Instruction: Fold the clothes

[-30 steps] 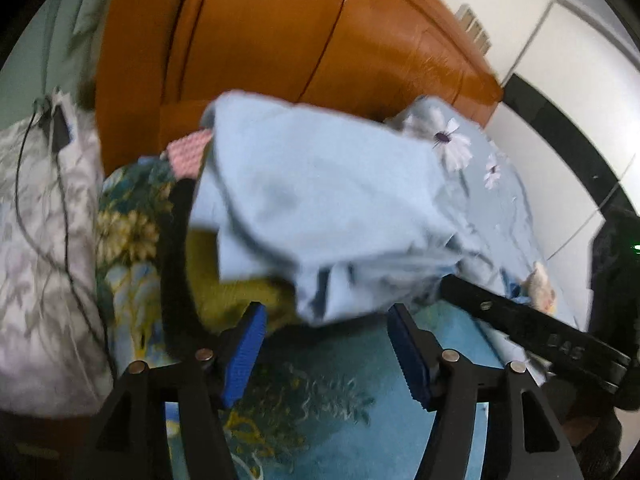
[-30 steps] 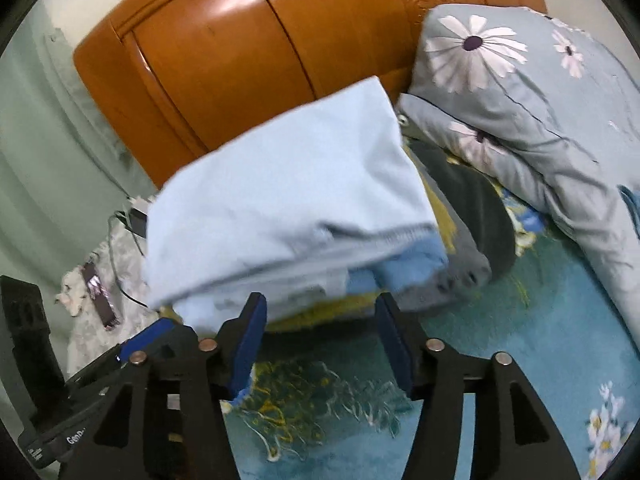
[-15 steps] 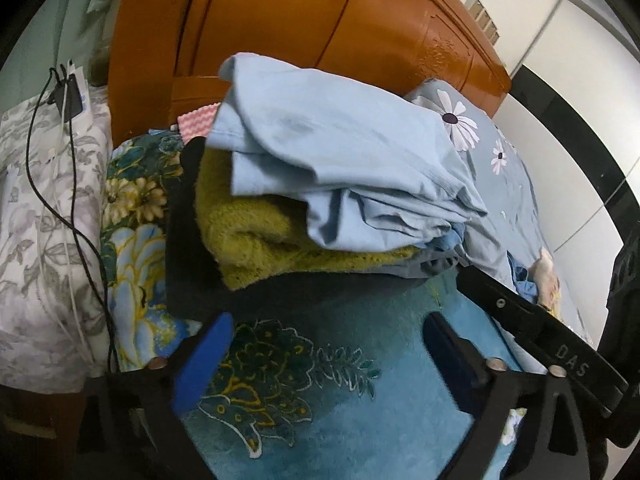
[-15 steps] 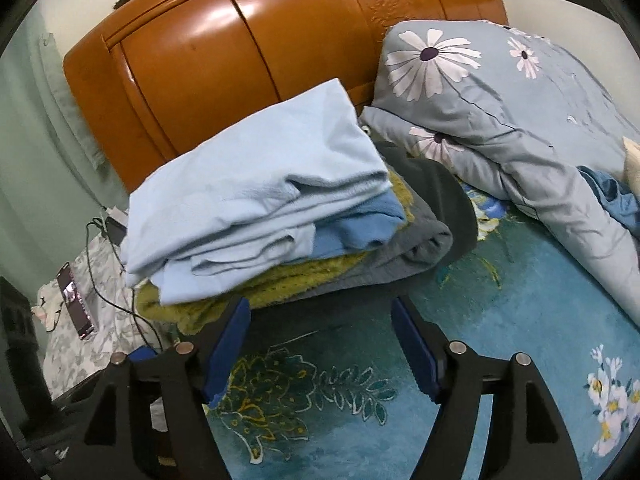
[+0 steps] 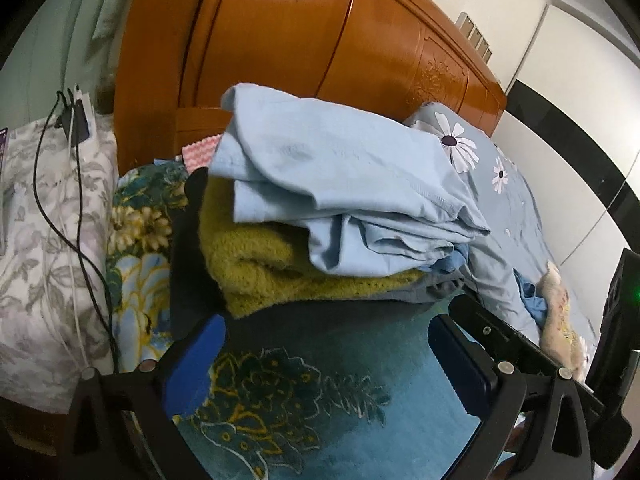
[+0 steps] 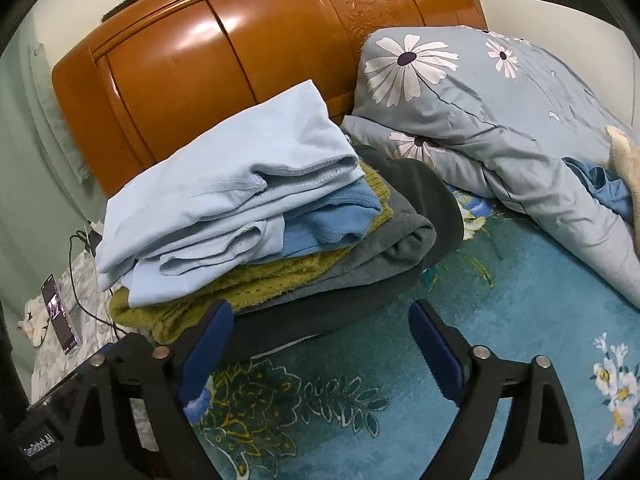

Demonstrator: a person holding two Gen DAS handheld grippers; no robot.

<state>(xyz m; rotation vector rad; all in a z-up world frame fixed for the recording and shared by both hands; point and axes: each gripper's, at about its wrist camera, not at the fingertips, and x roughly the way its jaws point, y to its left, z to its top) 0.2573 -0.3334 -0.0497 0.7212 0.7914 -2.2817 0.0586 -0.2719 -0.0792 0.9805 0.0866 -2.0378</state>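
A folded light blue garment [image 5: 344, 184] [image 6: 236, 184] lies on top of a stack on the bed, over a darker blue piece [image 6: 332, 220], a mustard knit [image 5: 260, 264] [image 6: 240, 284], a grey fleece [image 6: 376, 248] and a black garment [image 5: 188, 264]. My left gripper [image 5: 324, 364] is open, a short way in front of the stack, with nothing between its blue pads. Also open and empty, my right gripper [image 6: 320, 348] hovers just before the stack's front edge. The right gripper's black body [image 5: 520, 344] shows at the lower right of the left wrist view.
A teal floral bedspread [image 6: 460, 320] covers the bed. A grey-blue daisy quilt [image 6: 480, 120] is heaped at the right. The orange wooden headboard [image 5: 300, 48] stands behind the stack. A grey leaf-print cloth [image 5: 44, 240] with cables and a phone [image 6: 60, 312] lies to the left.
The light blue garment was carried onto the stack and let go. Both grippers opened wide and drew back from the pile.
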